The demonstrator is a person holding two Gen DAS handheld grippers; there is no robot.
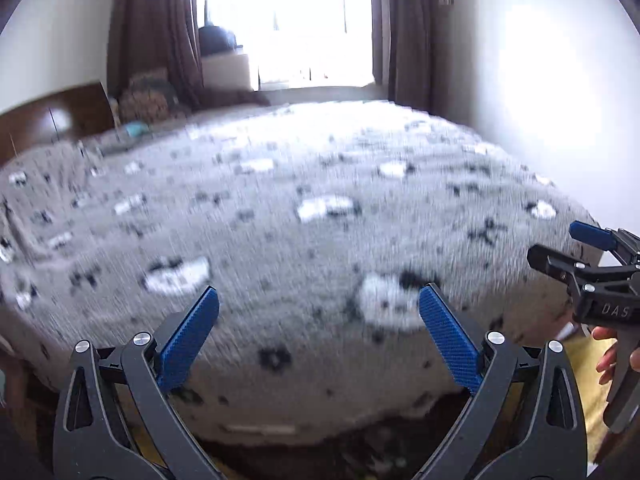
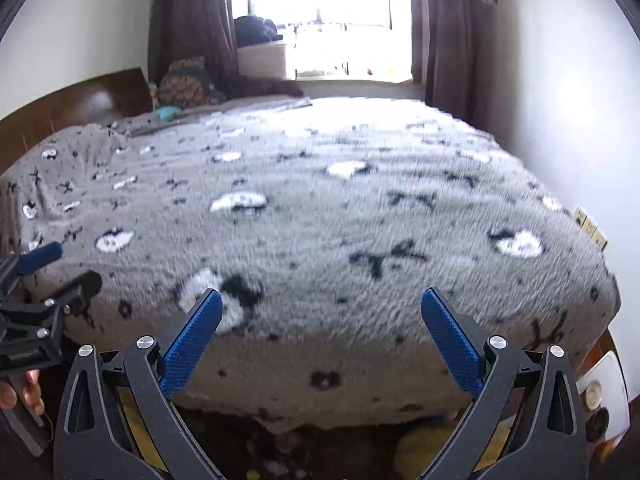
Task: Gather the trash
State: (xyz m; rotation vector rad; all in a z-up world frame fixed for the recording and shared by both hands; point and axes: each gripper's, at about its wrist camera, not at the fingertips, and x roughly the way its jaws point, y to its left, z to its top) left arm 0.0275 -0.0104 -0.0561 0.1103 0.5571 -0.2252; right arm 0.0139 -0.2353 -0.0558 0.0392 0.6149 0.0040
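My left gripper [image 1: 319,298] is open and empty, held over the foot of a bed with a grey fuzzy blanket [image 1: 304,216] patterned in white and black. My right gripper [image 2: 322,300] is open and empty too, over the same blanket [image 2: 320,208]. Each gripper shows at the edge of the other's view: the right one [image 1: 576,248] at the far right, the left one [image 2: 56,268] at the far left. A small teal item [image 2: 167,112] lies near the pillows at the head of the bed; it also shows in the left wrist view [image 1: 136,130]. No clear piece of trash shows on the blanket.
A brown wooden headboard [image 2: 80,104] stands at the left and a white wall [image 2: 580,100] runs along the right. Brown curtains [image 2: 192,20] frame a bright window beyond the bed. A patterned cushion [image 2: 188,84] lies at the bed's far left. The floor below the bed's foot is dark and cluttered [image 2: 280,452].
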